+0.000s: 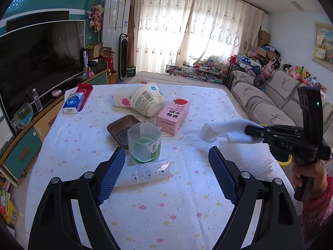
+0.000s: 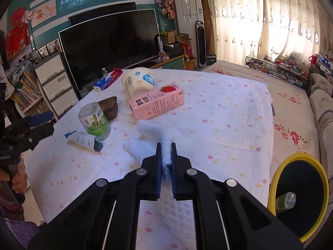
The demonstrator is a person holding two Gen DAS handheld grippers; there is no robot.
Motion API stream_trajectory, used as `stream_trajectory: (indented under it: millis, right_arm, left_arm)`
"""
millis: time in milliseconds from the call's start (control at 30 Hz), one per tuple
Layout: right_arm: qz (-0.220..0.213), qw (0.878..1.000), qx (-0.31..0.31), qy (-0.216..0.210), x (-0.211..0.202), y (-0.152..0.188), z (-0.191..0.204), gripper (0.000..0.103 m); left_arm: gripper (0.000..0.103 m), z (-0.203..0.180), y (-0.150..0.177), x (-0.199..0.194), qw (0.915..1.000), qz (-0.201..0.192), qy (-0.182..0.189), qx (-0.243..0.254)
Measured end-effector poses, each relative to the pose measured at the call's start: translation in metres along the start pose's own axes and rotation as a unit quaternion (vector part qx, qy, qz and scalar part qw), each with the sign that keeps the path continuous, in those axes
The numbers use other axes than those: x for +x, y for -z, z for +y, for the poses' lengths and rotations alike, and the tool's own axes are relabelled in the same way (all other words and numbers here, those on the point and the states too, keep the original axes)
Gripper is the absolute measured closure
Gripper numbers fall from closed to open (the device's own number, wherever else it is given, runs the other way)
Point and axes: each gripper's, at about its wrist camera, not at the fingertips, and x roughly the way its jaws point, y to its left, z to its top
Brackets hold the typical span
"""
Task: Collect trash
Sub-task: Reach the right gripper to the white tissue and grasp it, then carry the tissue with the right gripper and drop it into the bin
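A table covered by a white dotted cloth is seen. Around the pink milk carton, a tipped white tub behind, a brown tray, a green-labelled cup and a flat wrapper nearer are found.

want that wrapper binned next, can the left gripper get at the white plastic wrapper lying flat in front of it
Probably yes. The left gripper is open and empty, and the flat white plastic wrapper lies just ahead by its left finger. Only the clear plastic cup with green residue stands close behind.
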Motion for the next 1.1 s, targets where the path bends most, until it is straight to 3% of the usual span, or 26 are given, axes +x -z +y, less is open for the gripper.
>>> stream_trajectory:
  millis: [267, 467, 667, 933, 1000, 1067, 1100]
  right_arm:
    - [-0.042, 0.999, 0.009, 0.006, -0.020, -0.026, -0.004, 0.096]
    - [-0.065, 0.996, 0.035, 0.046, -0.042, -0.025, -0.036, 0.096]
    - [-0.063, 0.986, 0.087, 0.124, -0.059, 0.001, -0.099, 0.095]
    - [-0.033, 0.958, 0.162, 0.235, -0.066, 0.051, -0.191, 0.092]
    - [-0.023, 0.951, 0.167, 0.259, -0.061, 0.061, -0.205, 0.086]
    - [-0.019, 0.946, 0.168, 0.276, -0.057, 0.069, -0.214, 0.047]
    - [-0.020, 0.944, 0.165, 0.286, -0.056, 0.072, -0.216, 0.043]
  left_arm:
    - [0.022, -0.013, 0.002, 0.004, 0.9999, 0.006, 0.011, 0.011]
    - [0.017, -0.026, 0.003, 0.013, 0.9992, 0.017, 0.025, 0.026]
    - [0.017, -0.058, 0.007, 0.033, 0.9959, 0.041, 0.046, 0.067]
    - [0.017, -0.109, 0.004, 0.080, 0.9862, 0.082, 0.085, 0.116]
    - [0.017, -0.118, 0.004, 0.094, 0.9834, 0.096, 0.090, 0.125]
    - [0.017, -0.128, 0.005, 0.107, 0.9799, 0.110, 0.098, 0.134]
    - [0.017, -0.134, 0.005, 0.112, 0.9782, 0.116, 0.102, 0.139]
